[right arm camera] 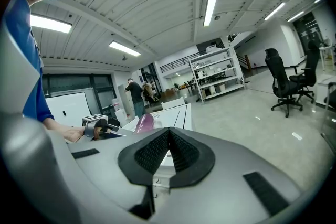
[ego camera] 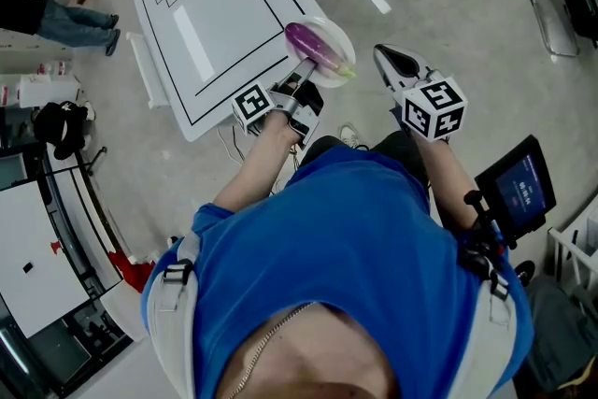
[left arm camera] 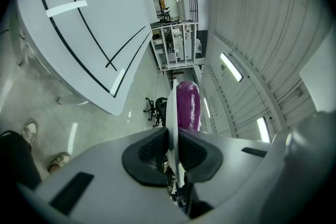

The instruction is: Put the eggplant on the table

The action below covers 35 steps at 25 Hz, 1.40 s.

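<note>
Eggplant lies on a white plate. The left gripper is clamped on the plate's rim and holds it over the floor, just beside the tabletop edge. Right gripper has its jaws together and holds nothing. Step looks like transport, with the eggplant not yet placed. Next move calls for bringing the plate over the tabletop, then getting the eggplant off it, probably with the right gripper.

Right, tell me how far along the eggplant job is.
Done: the left gripper has its jaws clamped on the rim of the plate, eggplant on it. In hand: it hangs by the table corner. Left: setting it down. Right gripper shut, empty.
</note>
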Each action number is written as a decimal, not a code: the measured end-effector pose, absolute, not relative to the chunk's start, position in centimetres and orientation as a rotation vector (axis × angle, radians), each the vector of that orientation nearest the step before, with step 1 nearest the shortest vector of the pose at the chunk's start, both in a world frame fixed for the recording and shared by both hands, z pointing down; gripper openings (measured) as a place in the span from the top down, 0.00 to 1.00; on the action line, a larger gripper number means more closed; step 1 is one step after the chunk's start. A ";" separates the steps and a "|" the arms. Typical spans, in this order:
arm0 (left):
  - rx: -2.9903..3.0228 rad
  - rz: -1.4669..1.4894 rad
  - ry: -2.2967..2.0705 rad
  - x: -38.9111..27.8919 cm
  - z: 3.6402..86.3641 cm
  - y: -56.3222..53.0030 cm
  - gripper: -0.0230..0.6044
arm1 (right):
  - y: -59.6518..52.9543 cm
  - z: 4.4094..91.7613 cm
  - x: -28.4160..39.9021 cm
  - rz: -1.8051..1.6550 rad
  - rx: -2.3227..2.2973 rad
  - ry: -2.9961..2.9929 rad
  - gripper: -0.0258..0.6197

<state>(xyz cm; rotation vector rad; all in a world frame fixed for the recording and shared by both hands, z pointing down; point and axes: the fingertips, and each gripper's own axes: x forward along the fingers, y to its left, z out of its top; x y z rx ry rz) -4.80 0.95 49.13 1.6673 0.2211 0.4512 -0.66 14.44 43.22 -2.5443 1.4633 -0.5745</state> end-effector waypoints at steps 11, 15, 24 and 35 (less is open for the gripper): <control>1.694 0.323 0.076 8.3 48.1 5.7 0.91 | 18.9 43.1 13.6 -0.619 -2.421 1.667 0.96; 1.681 0.258 0.030 11.6 47.5 8.0 0.91 | 20.7 42.9 17.6 -0.615 -2.379 1.738 0.96; 1.656 0.119 -0.076 8.9 47.2 8.0 0.91 | 20.4 43.3 16.6 -0.629 -2.299 1.896 0.96; 1.621 -0.037 -0.271 11.1 47.1 3.0 0.91 | 13.4 42.4 21.7 -0.648 -2.126 2.152 0.96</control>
